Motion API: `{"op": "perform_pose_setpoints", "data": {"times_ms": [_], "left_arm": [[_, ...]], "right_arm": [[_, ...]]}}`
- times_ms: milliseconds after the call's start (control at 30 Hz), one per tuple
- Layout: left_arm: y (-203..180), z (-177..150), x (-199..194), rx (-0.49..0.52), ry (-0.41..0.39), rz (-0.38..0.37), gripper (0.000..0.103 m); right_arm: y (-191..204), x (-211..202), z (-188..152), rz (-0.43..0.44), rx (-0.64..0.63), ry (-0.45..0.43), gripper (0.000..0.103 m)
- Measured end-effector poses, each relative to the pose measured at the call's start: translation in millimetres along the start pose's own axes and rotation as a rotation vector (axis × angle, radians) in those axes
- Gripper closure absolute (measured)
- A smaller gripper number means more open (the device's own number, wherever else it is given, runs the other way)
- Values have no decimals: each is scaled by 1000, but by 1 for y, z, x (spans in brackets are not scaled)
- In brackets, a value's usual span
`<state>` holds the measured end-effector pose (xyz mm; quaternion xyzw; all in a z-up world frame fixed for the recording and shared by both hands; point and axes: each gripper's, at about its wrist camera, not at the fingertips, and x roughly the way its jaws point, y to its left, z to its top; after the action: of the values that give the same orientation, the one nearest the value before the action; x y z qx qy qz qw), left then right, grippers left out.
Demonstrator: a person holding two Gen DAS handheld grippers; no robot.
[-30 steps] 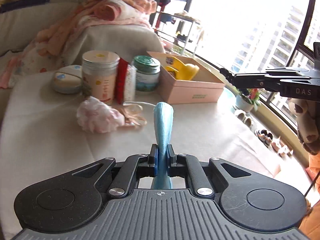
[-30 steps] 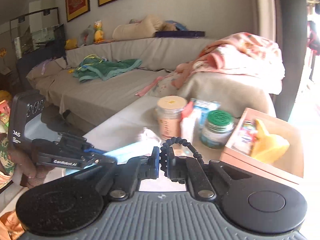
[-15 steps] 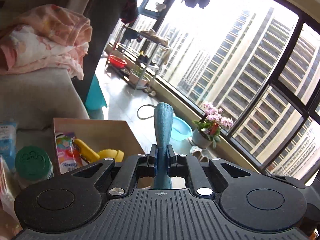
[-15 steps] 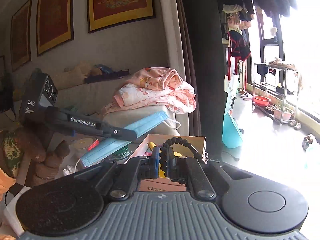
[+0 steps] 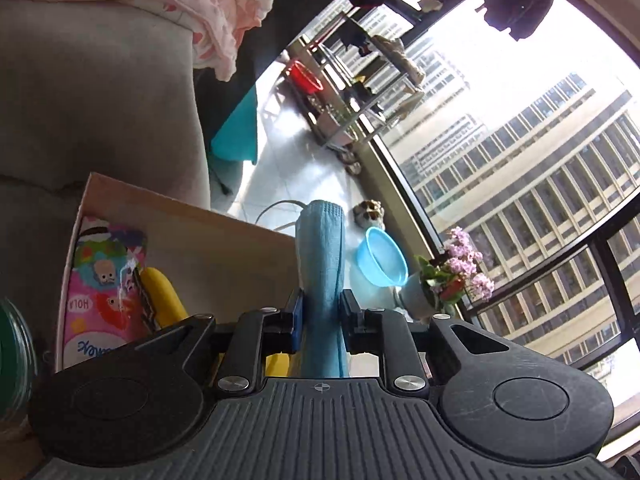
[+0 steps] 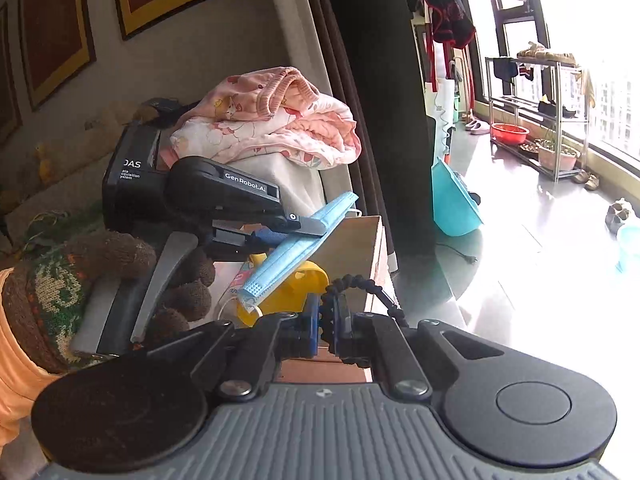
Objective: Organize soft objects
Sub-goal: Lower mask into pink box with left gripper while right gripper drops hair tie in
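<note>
My left gripper (image 5: 321, 312) is shut on a folded blue face mask (image 5: 322, 264) and holds it over the open pink cardboard box (image 5: 192, 232). In the right wrist view the left gripper (image 6: 308, 226) and the blue mask (image 6: 296, 248) hang just above the box (image 6: 356, 248). My right gripper (image 6: 328, 320) is shut on a black beaded hair tie (image 6: 360, 284) near the box's front edge. Inside the box lie a yellow plastic item (image 5: 160, 292) and a colourful packet (image 5: 100, 300).
A pile of pink clothes (image 6: 276, 120) lies on the grey sofa arm (image 5: 100, 100) behind the box. A green-lidded jar (image 5: 12, 360) stands left of the box. A blue basin (image 5: 382, 256), a flower pot (image 5: 452, 280) and a metal rack (image 6: 536, 112) are by the window.
Both grippers swung from the table toward the box by the window. The left gripper now holds the mask lower, close over the box. Both grips are unchanged.
</note>
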<state>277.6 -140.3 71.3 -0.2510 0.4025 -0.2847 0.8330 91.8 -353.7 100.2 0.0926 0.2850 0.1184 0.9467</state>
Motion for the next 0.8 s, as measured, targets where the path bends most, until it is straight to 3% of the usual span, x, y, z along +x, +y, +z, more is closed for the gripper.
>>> {"op": "perform_pose_setpoints", "data": {"times_ms": [100, 167, 233, 267, 367, 400, 467, 567, 667, 800], "left_arm": [[-16, 13, -26, 135, -51, -21, 82], [-27, 13, -41, 185, -31, -19, 82], [-23, 13, -43, 162, 20, -29, 82], [-19, 9, -44, 127, 20, -68, 82], [9, 6, -38, -80, -94, -235, 82], [16, 6, -33, -130, -119, -240, 82], [23, 6, -20, -157, -119, -175, 81], [30, -5, -2, -143, -31, -110, 81], [26, -18, 9, -60, 45, -94, 81], [-11, -38, 12, 327, 85, 8, 81]], "right_arm": [[3, 19, 17, 34, 26, -1, 96], [9, 28, 33, 31, 23, -22, 96], [17, 33, 49, -5, 0, -56, 96], [20, 34, 56, -23, -13, -76, 96], [29, 38, 72, -55, -23, -107, 96], [31, 37, 75, -60, -20, -109, 96], [34, 36, 78, -59, -26, -98, 96], [35, 34, 74, -91, -73, -81, 96], [27, 38, 69, -119, -69, -68, 96], [16, 51, 64, -124, -27, -34, 96]]}}
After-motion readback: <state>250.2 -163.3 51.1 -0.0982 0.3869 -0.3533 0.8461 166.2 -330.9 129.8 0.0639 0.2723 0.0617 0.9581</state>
